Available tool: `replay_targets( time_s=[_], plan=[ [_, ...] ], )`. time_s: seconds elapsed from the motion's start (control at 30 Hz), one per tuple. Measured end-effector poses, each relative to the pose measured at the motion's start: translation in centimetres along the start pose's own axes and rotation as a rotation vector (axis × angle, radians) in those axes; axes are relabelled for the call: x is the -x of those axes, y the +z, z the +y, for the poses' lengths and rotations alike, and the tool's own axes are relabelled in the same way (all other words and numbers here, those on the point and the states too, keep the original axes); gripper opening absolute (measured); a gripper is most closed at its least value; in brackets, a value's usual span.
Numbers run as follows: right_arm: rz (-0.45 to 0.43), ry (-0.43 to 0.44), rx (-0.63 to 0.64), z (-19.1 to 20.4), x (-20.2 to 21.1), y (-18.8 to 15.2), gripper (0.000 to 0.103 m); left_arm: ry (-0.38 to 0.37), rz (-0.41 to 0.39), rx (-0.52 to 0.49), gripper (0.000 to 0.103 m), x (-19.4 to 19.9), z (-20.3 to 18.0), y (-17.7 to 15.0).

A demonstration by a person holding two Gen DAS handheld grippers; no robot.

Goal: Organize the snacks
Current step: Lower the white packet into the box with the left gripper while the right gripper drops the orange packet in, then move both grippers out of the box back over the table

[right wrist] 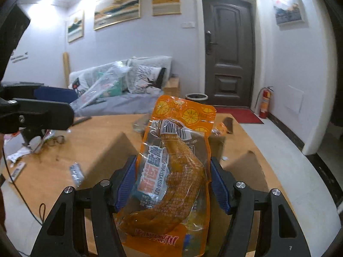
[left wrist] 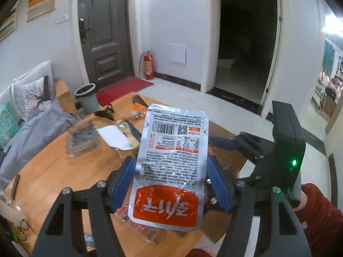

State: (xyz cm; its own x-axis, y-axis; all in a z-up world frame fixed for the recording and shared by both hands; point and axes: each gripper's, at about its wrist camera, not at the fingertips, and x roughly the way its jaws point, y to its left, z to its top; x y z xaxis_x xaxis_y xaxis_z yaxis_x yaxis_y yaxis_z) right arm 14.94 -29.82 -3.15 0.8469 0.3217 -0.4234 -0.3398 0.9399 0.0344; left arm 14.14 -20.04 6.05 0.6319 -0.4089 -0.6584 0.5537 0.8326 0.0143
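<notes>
Left wrist: my left gripper [left wrist: 171, 176] clamps a silver pouch [left wrist: 171, 154], held above the table [left wrist: 51, 167]; loose packets [left wrist: 82, 138] remain there. Right wrist: my right gripper [right wrist: 173, 181] clamps an orange pouch [right wrist: 174, 171] above the table. Sorting looks barely begun; no container visible.

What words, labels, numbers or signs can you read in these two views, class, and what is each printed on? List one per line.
"QUANZAYAOHU", roughly, upside down on the blue label of the orange pouch in the right gripper.
Large white Chinese characters, upside down, on the red panel of the silver pouch in the left gripper; I cannot read them surely.
Barcodes, QR code and fine print on both pouches: too small to read.
</notes>
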Motion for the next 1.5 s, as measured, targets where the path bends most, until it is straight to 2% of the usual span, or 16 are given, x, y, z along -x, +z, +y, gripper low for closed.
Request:
replay_targets(
  time_s=[0.23, 0.4, 0.73, 0.93, 1.17, 1.5],
  plan=[
    [0.027, 0.020, 0.007, -1.2, -2.1, -1.6, 0.065, -0.024, 0.061, 0.011, 0.066, -4.2, -2.6, -0.2],
    [0.049, 0.012, -0.024, -2.7, -3.0, -2.5, 0.068, -0.029, 0.076, 0.021, 0.066, -5.2, -2.5, -0.3],
    [0.044, 0.028, -0.039, -3.9, -1.5, -3.1, 0.067, -0.049, 0.151, 0.025, 0.066, -7.7, -2.1, -1.0],
    [0.067, -0.006, -0.002, -3.4, -0.8, -3.7, 0.067, -0.063, 0.165, 0.040, 0.067, -7.9, -1.9, -1.3],
    [0.072, -0.029, -0.001, -3.6, 0.3, -3.8, 0.067, -0.065, 0.147, 0.046, 0.067, -7.0, -1.6, -1.2],
    [0.072, -0.004, -0.025, -3.6, 0.9, -3.5, 0.067, -0.038, 0.117, 0.058, 0.071, -5.0, -0.3, -1.7]
  ],
)
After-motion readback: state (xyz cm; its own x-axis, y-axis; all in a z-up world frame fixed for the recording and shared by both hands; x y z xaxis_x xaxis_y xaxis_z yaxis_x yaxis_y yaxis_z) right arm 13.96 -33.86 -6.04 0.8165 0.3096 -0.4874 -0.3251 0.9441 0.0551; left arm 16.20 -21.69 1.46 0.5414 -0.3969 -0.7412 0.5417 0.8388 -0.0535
